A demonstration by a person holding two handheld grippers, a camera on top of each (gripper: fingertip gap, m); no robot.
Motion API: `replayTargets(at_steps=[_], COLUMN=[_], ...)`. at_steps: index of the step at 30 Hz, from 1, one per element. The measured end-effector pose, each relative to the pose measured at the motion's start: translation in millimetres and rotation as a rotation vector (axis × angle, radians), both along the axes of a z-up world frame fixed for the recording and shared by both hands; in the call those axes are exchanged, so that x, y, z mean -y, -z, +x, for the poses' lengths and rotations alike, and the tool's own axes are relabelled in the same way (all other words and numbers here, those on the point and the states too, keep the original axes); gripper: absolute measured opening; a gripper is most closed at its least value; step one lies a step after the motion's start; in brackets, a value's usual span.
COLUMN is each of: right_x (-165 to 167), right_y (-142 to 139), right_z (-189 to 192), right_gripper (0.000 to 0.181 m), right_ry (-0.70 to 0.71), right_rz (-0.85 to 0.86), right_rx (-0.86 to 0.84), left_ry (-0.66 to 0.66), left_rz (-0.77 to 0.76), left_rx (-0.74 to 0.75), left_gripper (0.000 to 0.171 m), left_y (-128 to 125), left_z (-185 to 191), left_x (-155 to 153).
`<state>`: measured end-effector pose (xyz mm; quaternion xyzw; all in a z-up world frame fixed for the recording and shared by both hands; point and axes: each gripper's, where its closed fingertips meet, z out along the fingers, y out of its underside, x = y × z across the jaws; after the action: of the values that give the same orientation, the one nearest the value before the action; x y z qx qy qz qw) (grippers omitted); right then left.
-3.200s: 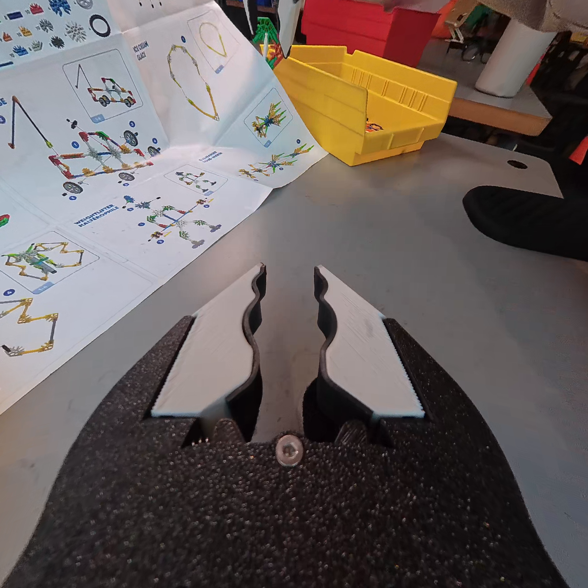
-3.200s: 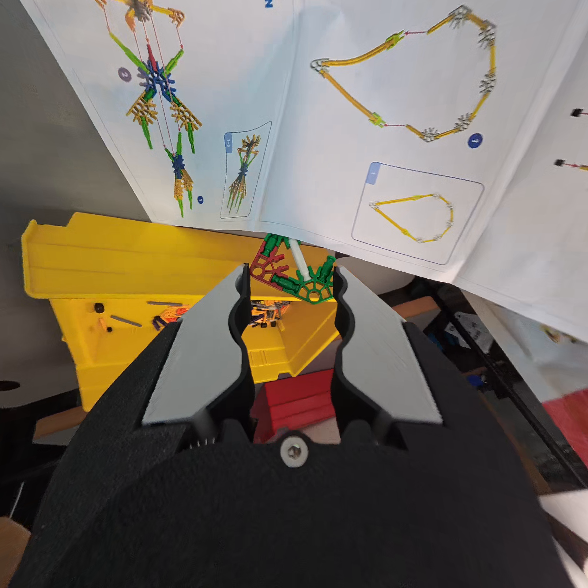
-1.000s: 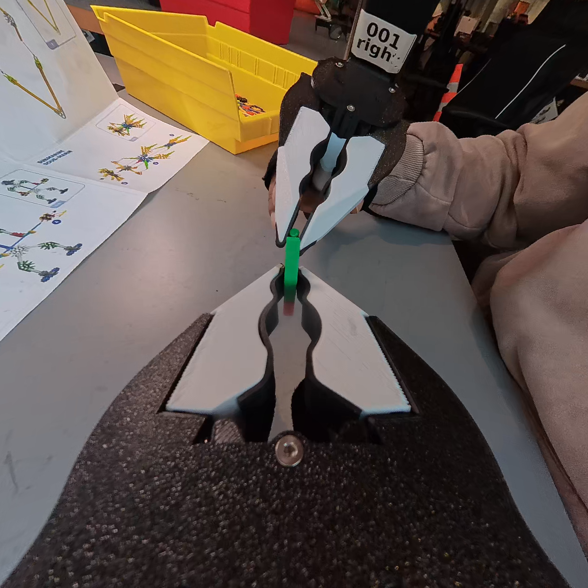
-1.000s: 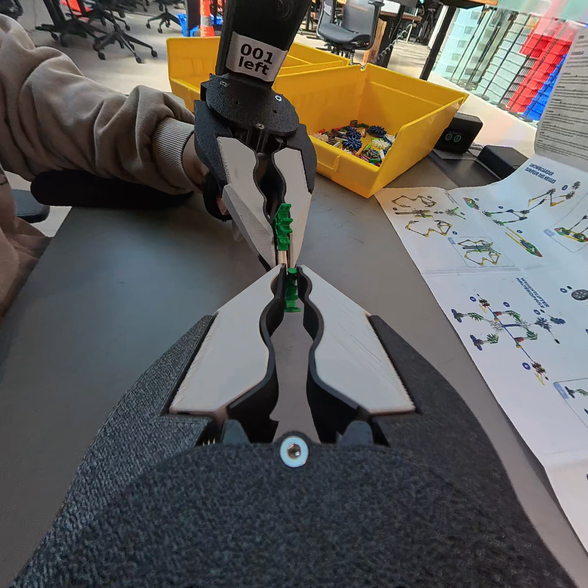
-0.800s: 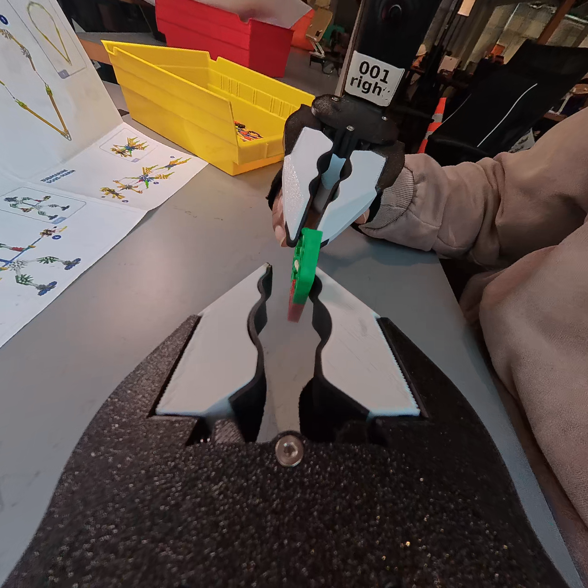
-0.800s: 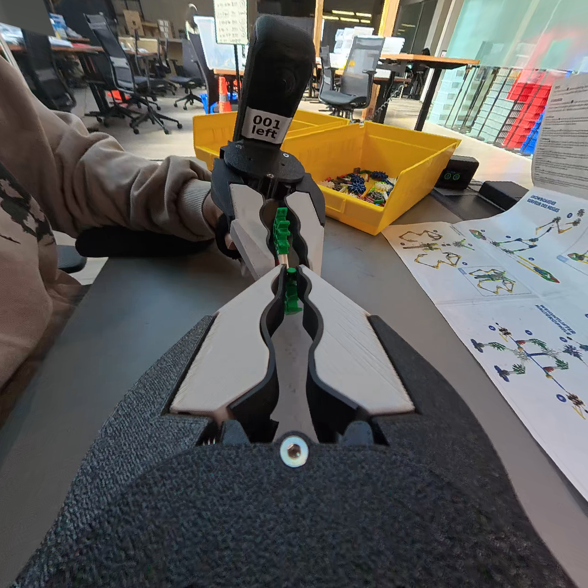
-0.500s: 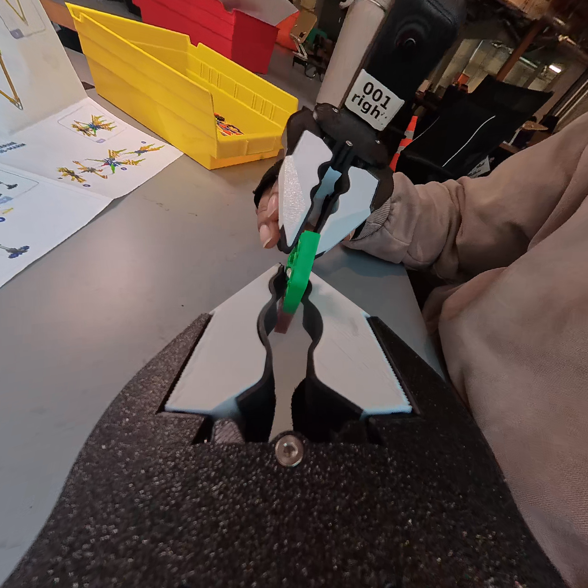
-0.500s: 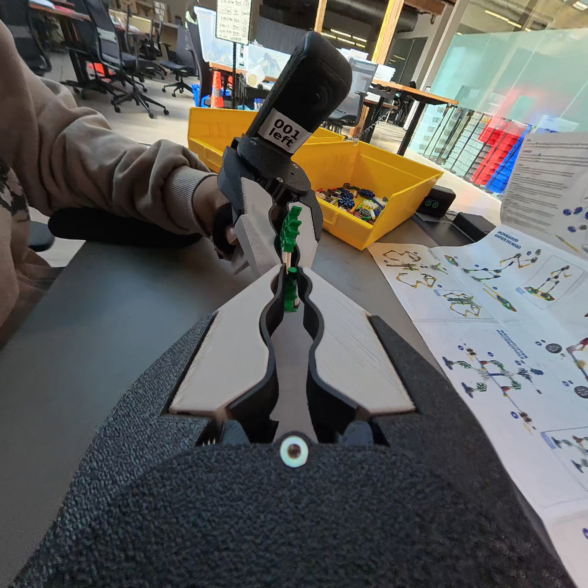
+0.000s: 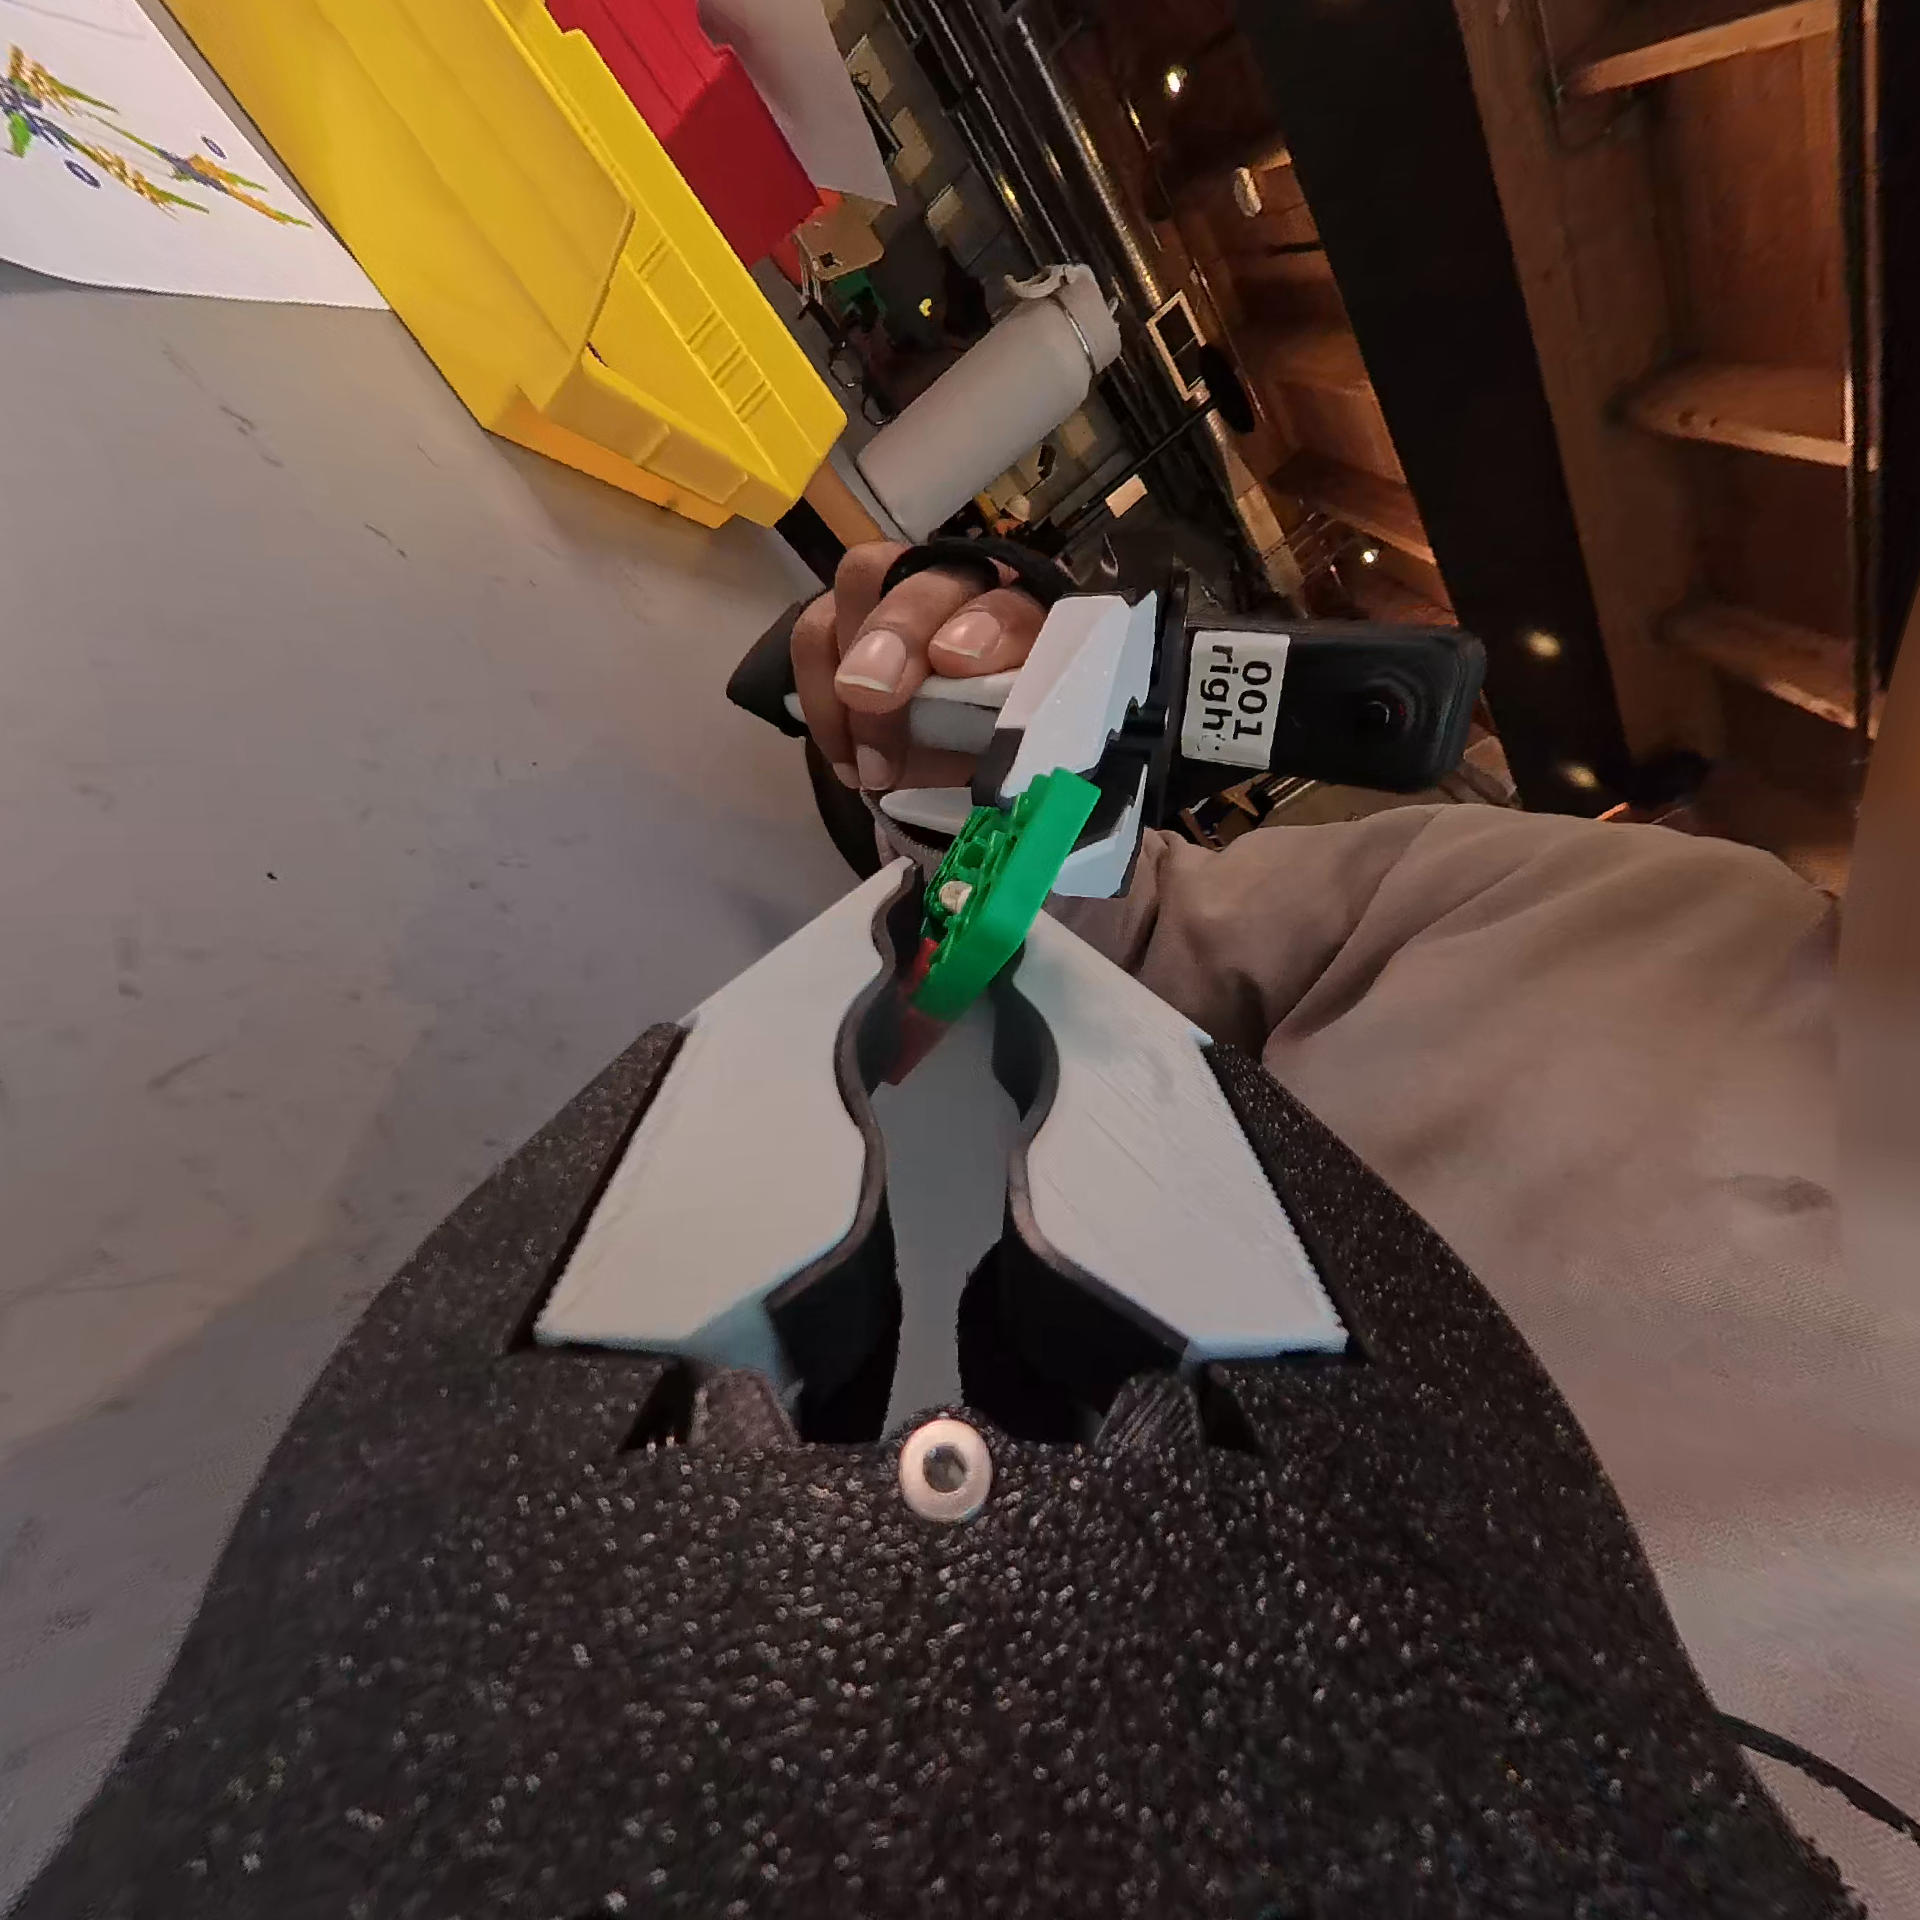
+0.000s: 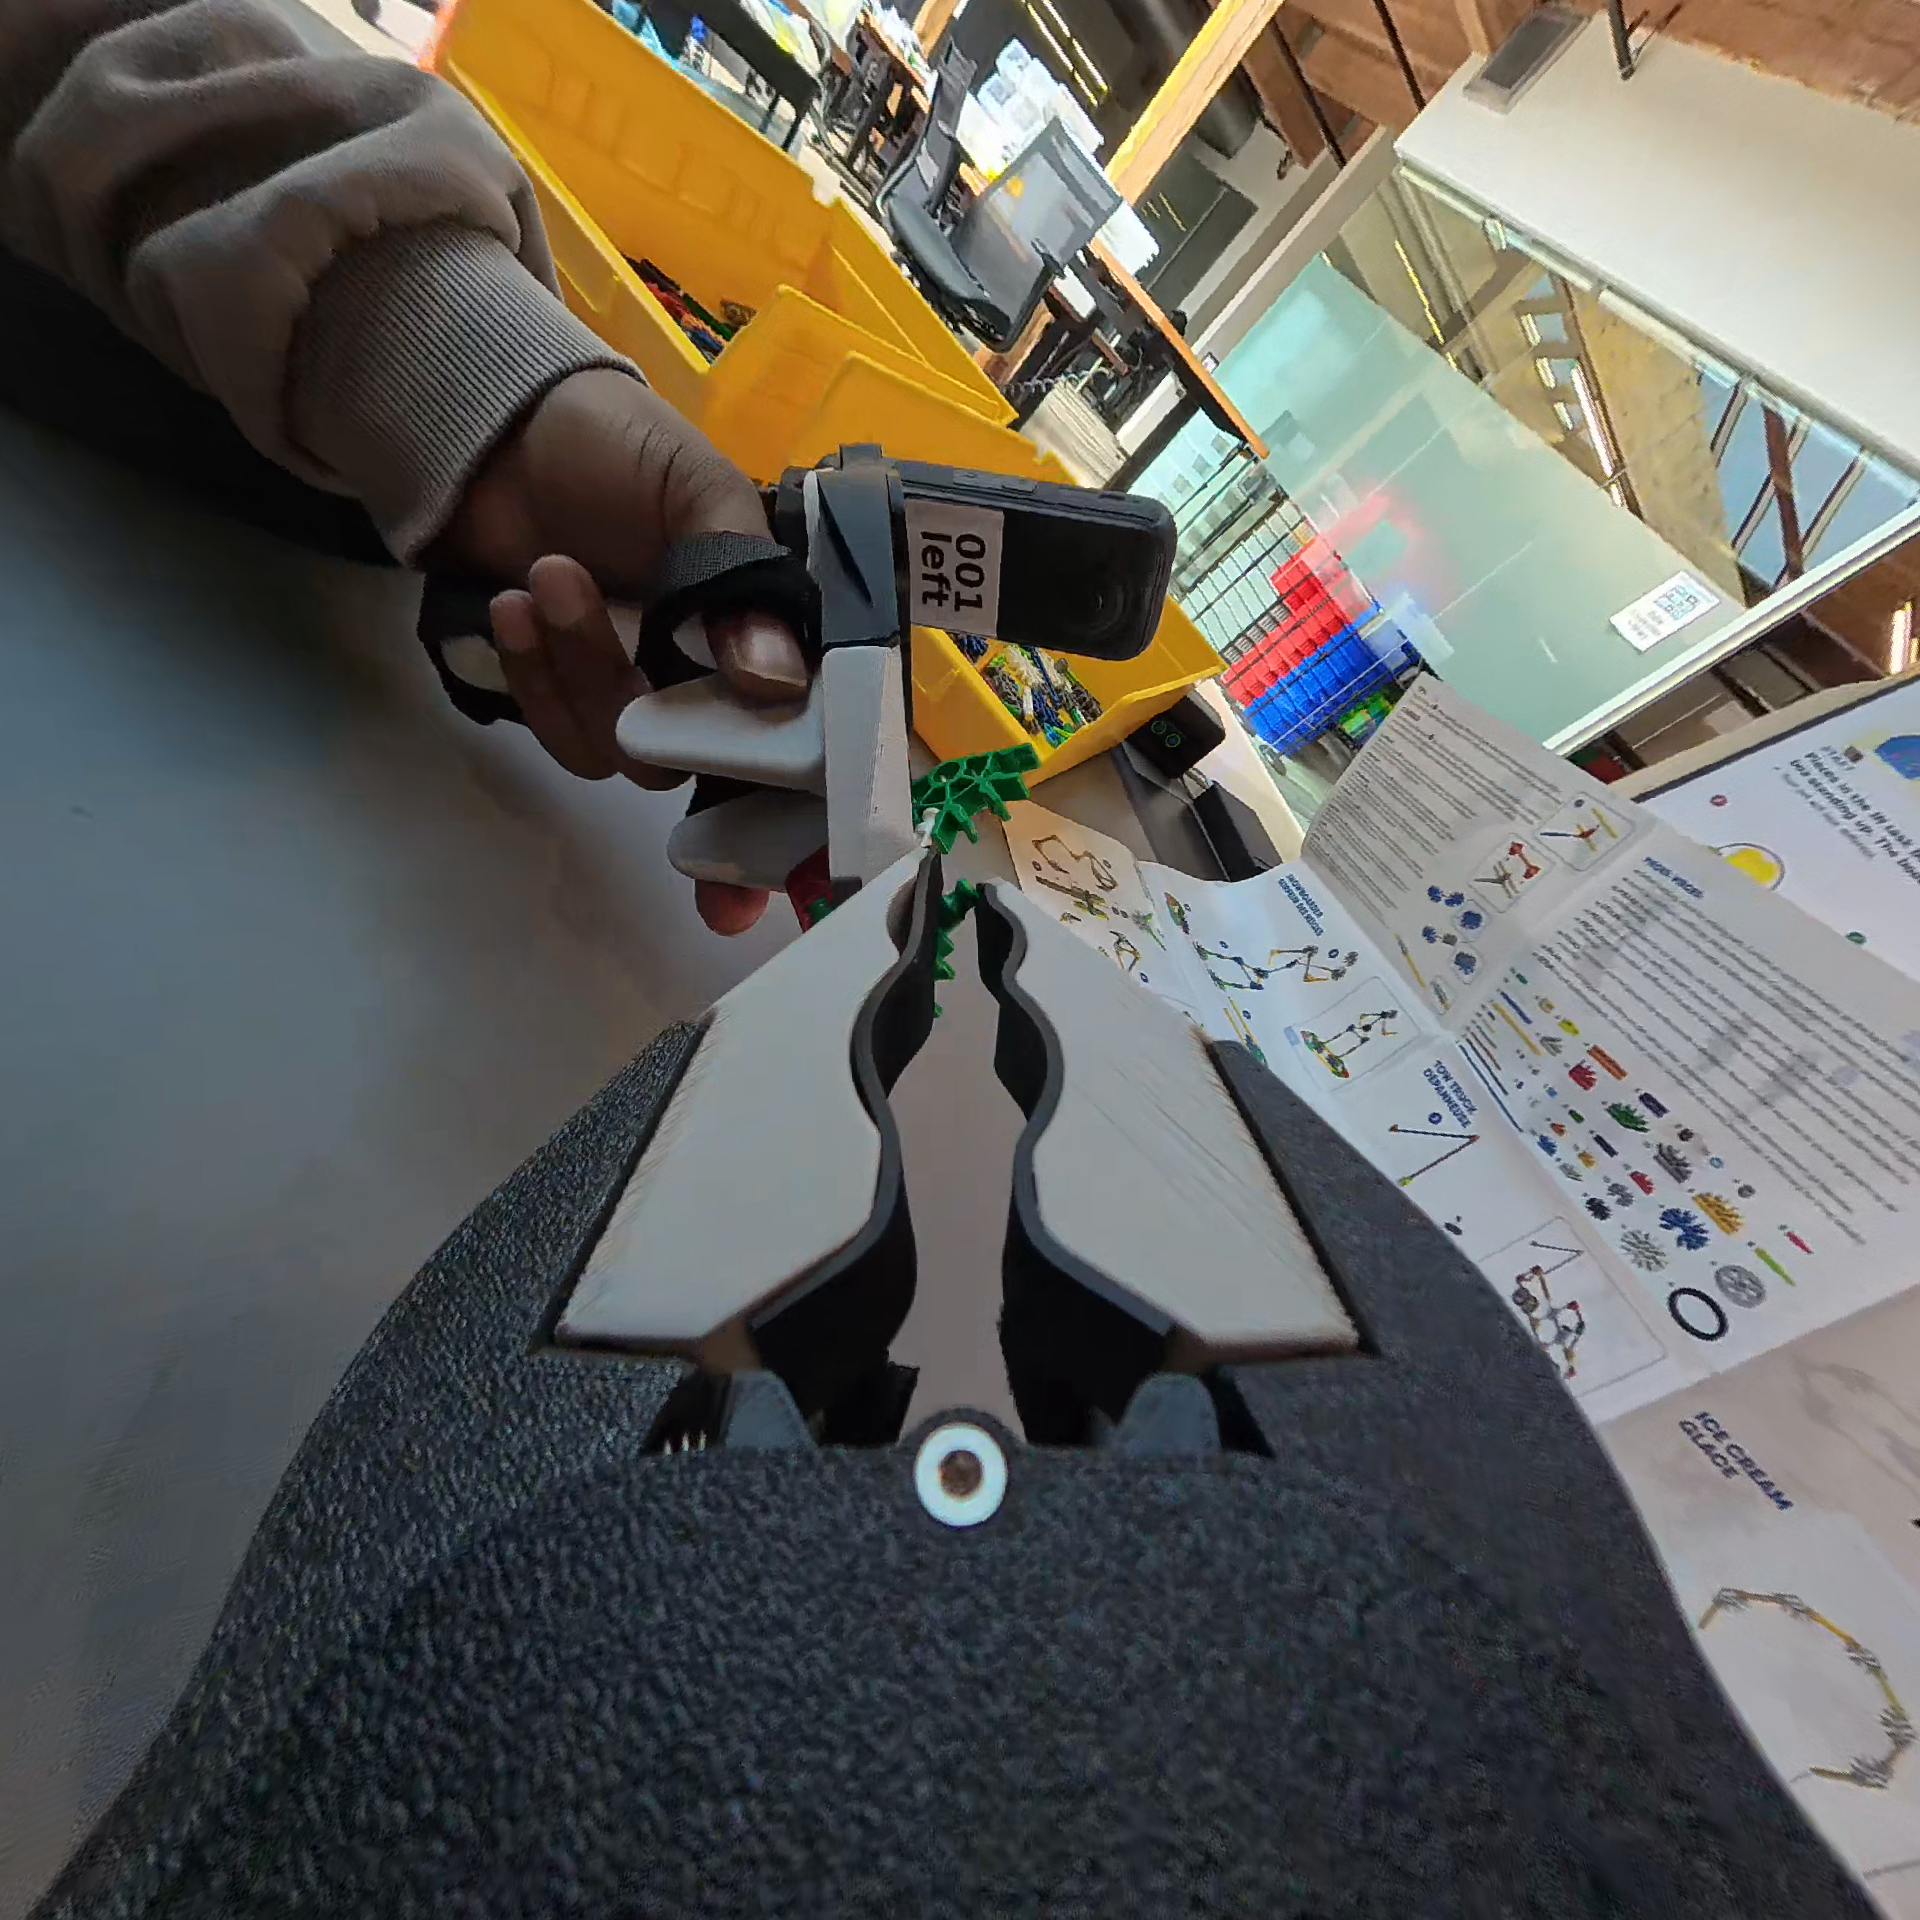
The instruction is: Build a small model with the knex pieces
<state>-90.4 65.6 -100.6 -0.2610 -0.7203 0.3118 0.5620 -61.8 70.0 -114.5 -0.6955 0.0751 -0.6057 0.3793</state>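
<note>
A small toy assembly hangs between my two grippers above the grey table (image 9: 312,727). It has a green connector (image 9: 1013,883), a red connector (image 9: 920,1023) and a short white rod. My left gripper (image 9: 966,899) is shut on the red and green end. My right gripper (image 10: 951,883) is shut on a second green connector (image 10: 948,935). The first green connector (image 10: 971,795) sits just beyond it at the left gripper's (image 10: 862,821) tips. The right gripper (image 9: 1101,769) faces mine, turned on its side. A hand holds each gripper.
A yellow bin (image 9: 582,312) of small toy parts stands at the table's back, with a red bin (image 9: 717,135) and a white bottle (image 9: 977,416) behind. A printed instruction sheet (image 10: 1558,1039) lies on the table beside it. A beige sleeve (image 9: 1455,1039) fills the right. My two grippers' fingertips are within a few centimetres of each other.
The left gripper opened briefly, then closed again on the assembly. Both grippers have since rolled sideways and lifted, so both views are tilted. The right gripper has kept its hold throughout.
</note>
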Motion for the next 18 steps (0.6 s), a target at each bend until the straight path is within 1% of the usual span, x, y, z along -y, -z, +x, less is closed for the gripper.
replayTargets(at_steps=[4,6,7,8,10,12,13,14,15,16,18], right_x=[-1,-2,-2,-4,-5,-6,-6,-8,-10,-12,-13], right_y=[5,6,6,6,6,7,7,4,1,-3,-6], right_z=[-1,-2,-2,-3,-3,-4,-4,-3,-2,1,3], right_gripper=[0.004,0.003,0.003,0.003,0.005,0.008,0.009,0.011,0.020,0.029,0.038], right_ry=[0.025,0.018,0.003,-0.016,-0.073,-0.105,-0.118,-0.121,-0.119,-0.109,-0.066], right_rz=[0.097,0.060,-0.035,-0.175,-0.425,-0.570,-0.608,-0.615,-0.590,-0.540,-0.373], right_rx=[0.002,0.015,0.024,0.051,0.097,0.136,0.152,0.144,0.123,0.098,0.065], left_ry=[0.002,0.001,0.000,-0.006,-0.018,-0.027,-0.028,-0.035,-0.049,-0.062,-0.096], left_rz=[-0.037,-0.029,-0.011,0.023,0.118,0.181,0.184,0.174,0.152,0.126,0.073], left_rx=[0.019,0.001,-0.019,-0.057,-0.181,-0.266,-0.272,-0.255,-0.229,-0.200,-0.120], left_gripper=[0.006,0.007,0.007,0.006,0.005,0.004,0.004,0.004,0.004,0.004,0.004], left_y=[5,6,6,6,7,7,7,6,5,4,1], left_z=[-1,-2,-2,-2,-3,-6,-7,-9,-12,-17,-26], left_x=[-1,-1,-1,-2,-3,-3,-2,-2,-3,-5,-10])
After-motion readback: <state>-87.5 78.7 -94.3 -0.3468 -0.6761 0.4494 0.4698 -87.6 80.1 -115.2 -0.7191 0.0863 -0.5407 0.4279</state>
